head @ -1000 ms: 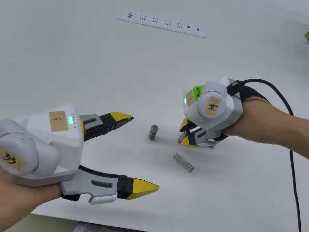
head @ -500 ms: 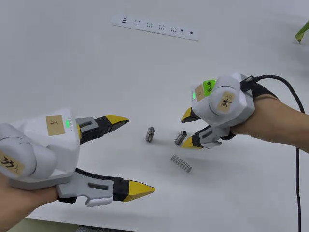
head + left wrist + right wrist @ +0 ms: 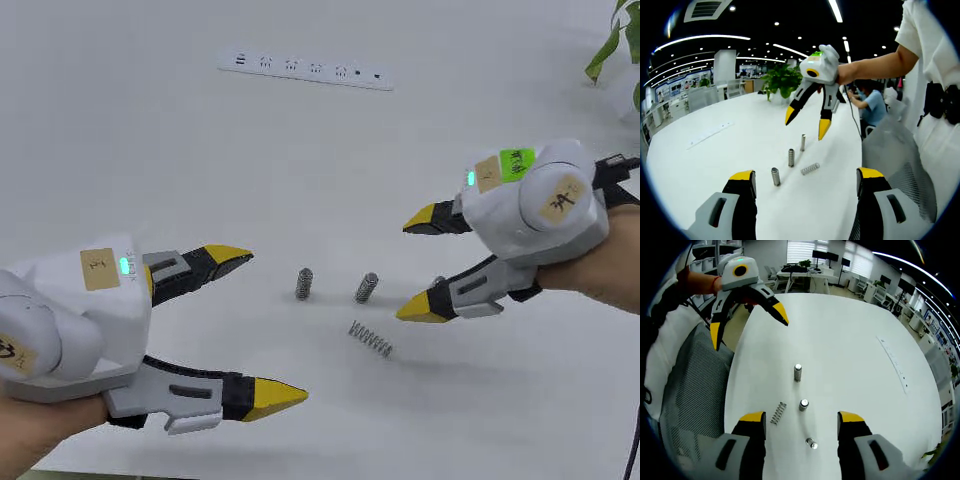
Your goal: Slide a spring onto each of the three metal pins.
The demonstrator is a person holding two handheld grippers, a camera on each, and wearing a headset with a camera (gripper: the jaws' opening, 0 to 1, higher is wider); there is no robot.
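Three short metal pins stand in a row on the white table point(image 3: 150, 170). The left pin point(image 3: 304, 284) and the middle pin point(image 3: 367, 288) each carry a spring. A third pin point(image 3: 438, 282) is bare and peeks out behind my right gripper's lower finger. One loose spring point(image 3: 371, 338) lies flat just in front of the row. My right gripper point(image 3: 405, 272) hovers open to the right of the pins, holding nothing. My left gripper point(image 3: 270, 328) is open at the lower left, apart from the pins. In the right gripper view the bare pin point(image 3: 811, 443) is nearest.
A white power strip point(image 3: 305, 68) lies at the far side of the table. Green plant leaves point(image 3: 620, 40) reach in at the top right corner. In the left gripper view a mesh chair point(image 3: 900, 150) stands off the table's edge.
My right gripper was shut around the spring at the middle pin; it has opened, left the spring on that pin and drawn back up and right. The left gripper held still.
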